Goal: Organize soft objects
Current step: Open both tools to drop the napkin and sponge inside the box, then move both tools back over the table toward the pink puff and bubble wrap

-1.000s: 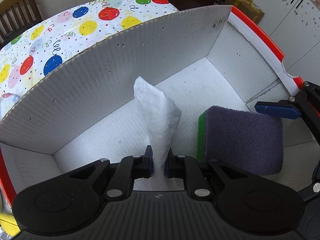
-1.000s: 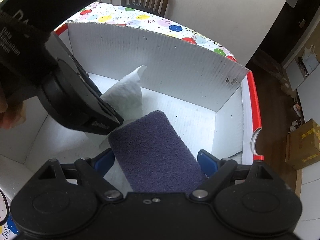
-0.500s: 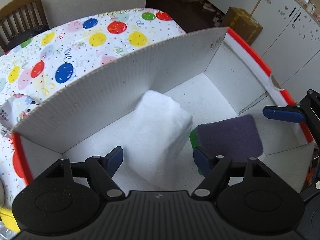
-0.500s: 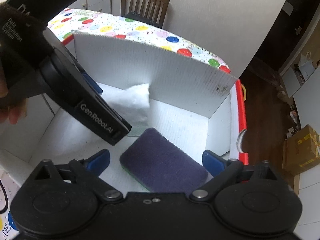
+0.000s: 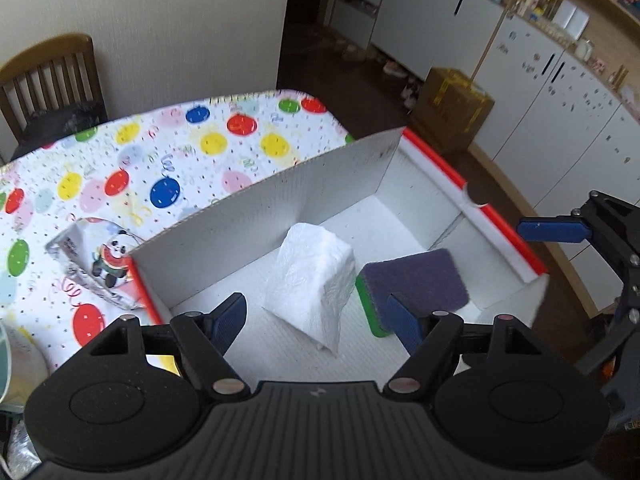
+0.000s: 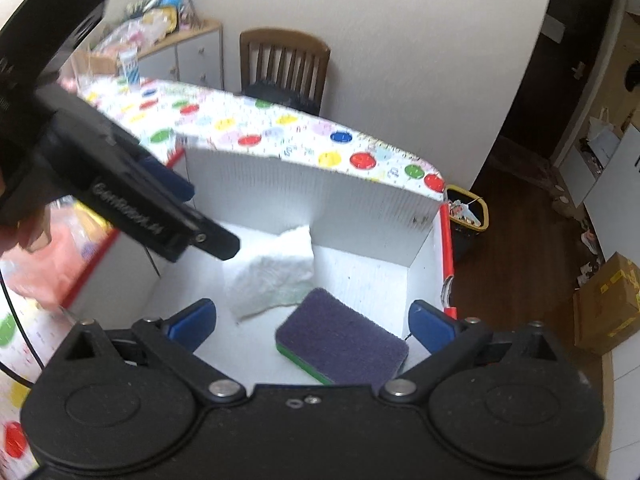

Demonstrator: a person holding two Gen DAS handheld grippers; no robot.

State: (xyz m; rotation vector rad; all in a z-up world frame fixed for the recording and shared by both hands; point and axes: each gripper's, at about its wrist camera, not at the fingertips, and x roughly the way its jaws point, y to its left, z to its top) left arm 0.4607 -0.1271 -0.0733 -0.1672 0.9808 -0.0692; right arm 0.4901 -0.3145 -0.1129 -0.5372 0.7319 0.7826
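Note:
A folded white paper towel (image 5: 312,280) (image 6: 276,280) lies on the floor of a white box with a red rim (image 5: 280,216) (image 6: 320,200). Beside it to the right rests a purple sponge with a green underside (image 5: 416,284) (image 6: 344,340). My left gripper (image 5: 318,320) hangs open above the towel, with nothing between its blue pads. My right gripper (image 6: 312,320) is above the sponge, its jaws still opening and touching nothing. One blue fingertip (image 5: 554,230) of the right gripper shows at the right edge of the left wrist view.
The box stands on a table with a balloon-patterned cloth (image 5: 160,168) (image 6: 280,128). A shiny panda packet (image 5: 104,264) lies left of the box. A wooden chair (image 5: 52,80) (image 6: 284,68) stands at the table's far side. A brown carton (image 5: 456,108) sits on the floor.
My left gripper let go of the white towel, which dropped onto the box floor. The right gripper released the sponge and widened. Both grippers rose away from the box.

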